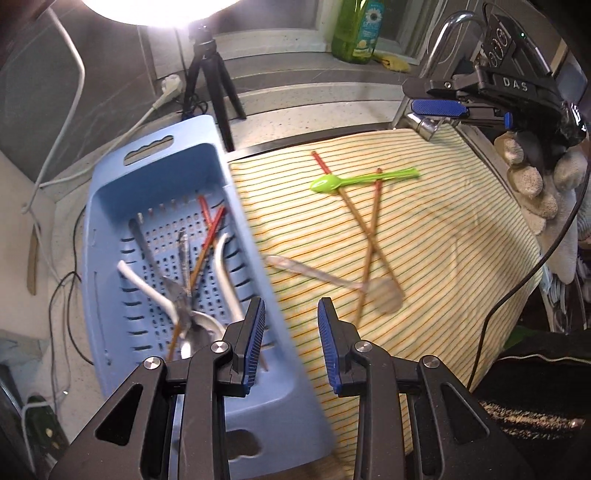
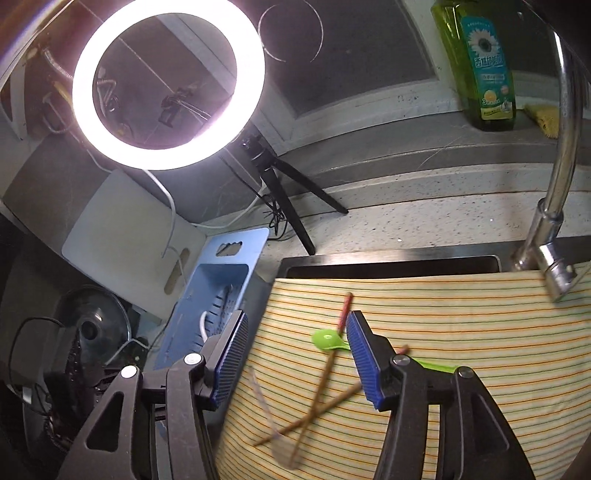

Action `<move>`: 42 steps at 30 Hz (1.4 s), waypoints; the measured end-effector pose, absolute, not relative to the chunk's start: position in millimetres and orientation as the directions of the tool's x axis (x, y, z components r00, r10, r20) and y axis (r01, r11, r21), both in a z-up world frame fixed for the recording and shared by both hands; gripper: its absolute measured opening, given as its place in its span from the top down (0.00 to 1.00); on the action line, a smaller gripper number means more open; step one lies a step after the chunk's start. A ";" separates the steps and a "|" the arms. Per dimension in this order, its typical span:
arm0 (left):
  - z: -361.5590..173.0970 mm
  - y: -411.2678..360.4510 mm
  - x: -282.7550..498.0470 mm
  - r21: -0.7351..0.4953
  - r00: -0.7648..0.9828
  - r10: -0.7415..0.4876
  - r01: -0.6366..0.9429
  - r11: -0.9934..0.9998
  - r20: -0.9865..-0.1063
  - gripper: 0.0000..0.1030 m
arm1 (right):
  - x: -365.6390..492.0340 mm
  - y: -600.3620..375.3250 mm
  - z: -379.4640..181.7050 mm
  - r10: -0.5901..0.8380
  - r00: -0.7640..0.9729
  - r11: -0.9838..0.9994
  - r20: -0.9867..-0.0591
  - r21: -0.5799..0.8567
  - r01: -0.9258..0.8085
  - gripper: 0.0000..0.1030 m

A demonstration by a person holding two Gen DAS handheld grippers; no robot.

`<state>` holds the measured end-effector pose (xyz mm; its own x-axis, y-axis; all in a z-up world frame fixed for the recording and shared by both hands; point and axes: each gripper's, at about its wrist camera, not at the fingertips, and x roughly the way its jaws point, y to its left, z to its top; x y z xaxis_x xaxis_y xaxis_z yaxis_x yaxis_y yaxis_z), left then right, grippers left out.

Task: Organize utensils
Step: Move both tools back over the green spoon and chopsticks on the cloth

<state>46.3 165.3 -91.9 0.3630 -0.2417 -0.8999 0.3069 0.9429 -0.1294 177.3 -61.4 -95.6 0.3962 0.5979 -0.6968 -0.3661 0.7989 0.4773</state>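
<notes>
Chopsticks cross on my striped cloth, red ends toward the faucet; clear spoon blurred; both my left gripper and right gripper gape empty.

Readable markings:

- Right gripper, black body seen from the left wrist view: white capital letters "DAS". A row of raised round characters on the housing above them cannot be made out.
- Green bottle on the window ledge: blue label with a white daisy. Chinese characters stand below the flower, too blurred to read with certainty. A lower yellow-green panel carries small print, illegible. The same bottle in the left wrist view shows only the daisy and blurred lettering.
</notes>
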 end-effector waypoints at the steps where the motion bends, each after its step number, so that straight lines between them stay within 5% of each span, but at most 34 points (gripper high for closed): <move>1: -91.2 160.2 44.3 -0.140 0.366 -0.249 0.299 0.944 -0.897 0.73 | 178.4 -63.5 -95.7 0.598 0.388 0.798 -0.702 0.472 -0.376 0.49; 22: -120.0 87.7 -23.6 -0.254 0.448 -0.203 -0.058 0.965 -0.871 0.73 | 190.9 -47.8 -152.1 0.612 0.009 0.693 -0.791 0.530 -0.488 0.48; 42: -100.9 103.5 -3.0 -0.210 0.454 -0.160 -0.061 0.976 -0.877 0.73 | 259.7 -10.8 -206.4 0.540 -0.088 0.735 -0.837 0.520 -0.435 0.56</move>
